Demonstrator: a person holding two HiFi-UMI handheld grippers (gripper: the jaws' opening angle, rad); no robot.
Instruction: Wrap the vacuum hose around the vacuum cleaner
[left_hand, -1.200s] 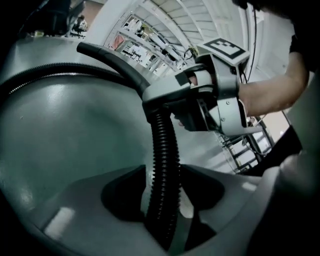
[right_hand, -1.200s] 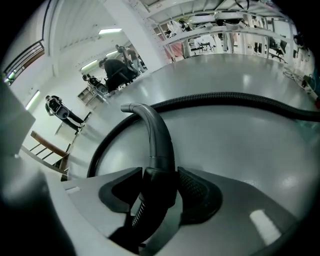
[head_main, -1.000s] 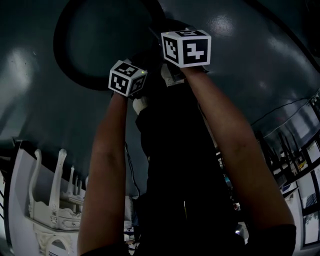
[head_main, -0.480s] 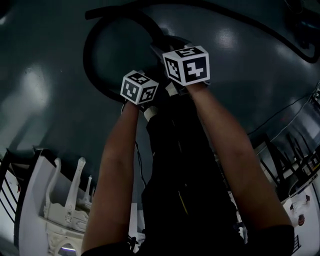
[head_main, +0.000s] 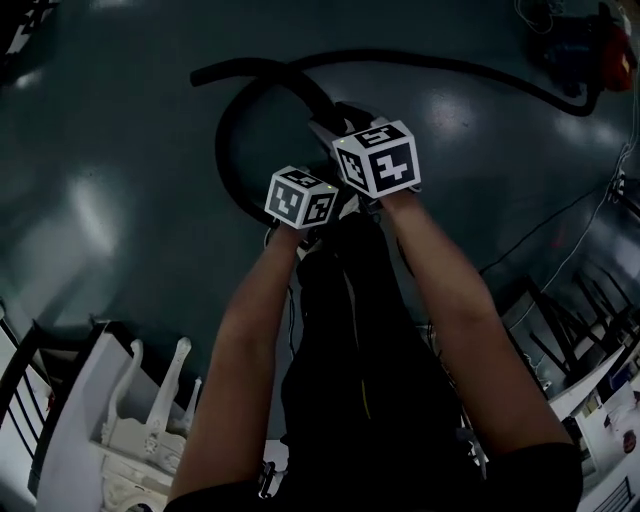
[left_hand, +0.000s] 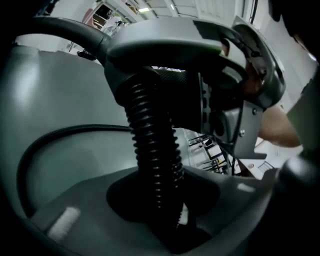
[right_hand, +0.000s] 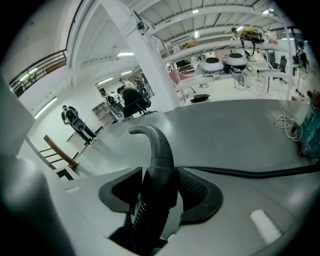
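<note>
— Black and ribbed, the vacuum hose (head_main: 232, 150) lay in a loop on the dark floor (head_main: 100, 200), didn't it?

— Most of it did. One stretch was held up between the two claws.

— How was the left gripper (left_hand: 165, 220) set?

— Its jaws were narrow. They had just been closing, and they pressed on the ribbed part that ran down between them.

— And the right gripper (right_hand: 155, 210)?

— Wider, but it was clamped as well. Its pads sat on the thicker smooth cuff, and a curved tube (right_hand: 152, 142) stuck out ahead of it.

— How did the two stand?

— In the head view they were close together, the right one a little further from the person.

— What else was on the floor?

— A thinner black line (head_main: 450, 68) ran from the loop towards a dark machine (head_main: 570, 50) with a red part at the far right. That was well apart from both grippers.
</note>
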